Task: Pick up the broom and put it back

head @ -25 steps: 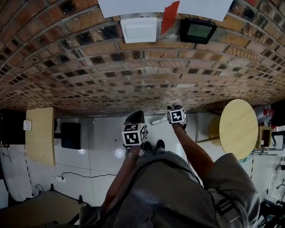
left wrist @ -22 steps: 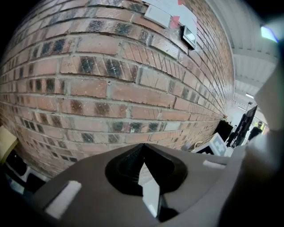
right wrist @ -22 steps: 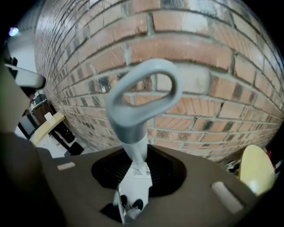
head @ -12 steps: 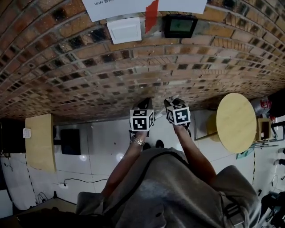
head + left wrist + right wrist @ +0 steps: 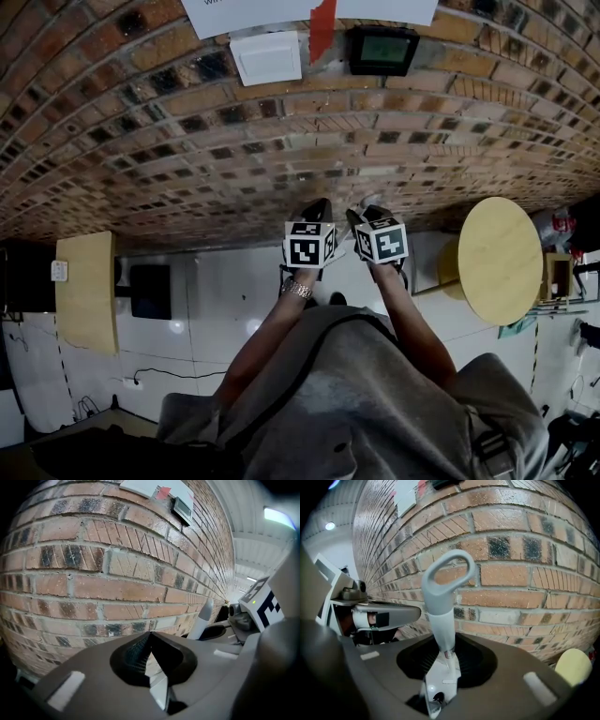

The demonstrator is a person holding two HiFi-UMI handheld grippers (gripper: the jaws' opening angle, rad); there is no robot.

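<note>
The broom shows only as its handle: a pale grey shaft with a loop grip (image 5: 447, 581) at its top. In the right gripper view it stands almost upright, close to the brick wall (image 5: 520, 576). My right gripper (image 5: 443, 656) is shut on the shaft below the loop. The left gripper view shows my left gripper (image 5: 149, 637) shut on nothing, with the handle (image 5: 202, 619) just to its right. In the head view the left gripper (image 5: 315, 214) and the right gripper (image 5: 367, 214) are side by side, pointing at the wall. The broom's head is hidden.
A round wooden table (image 5: 500, 264) stands to the right near the wall. A wooden-topped stand (image 5: 84, 291) and a black box (image 5: 150, 289) sit to the left. On the wall above are a white switch plate (image 5: 266, 56) and a small black display (image 5: 382, 49). A cable (image 5: 169, 375) lies on the white floor.
My left gripper has moved right and now sits beside the right one. Both are nearer the wall. The broom handle stands more upright in the right gripper.
</note>
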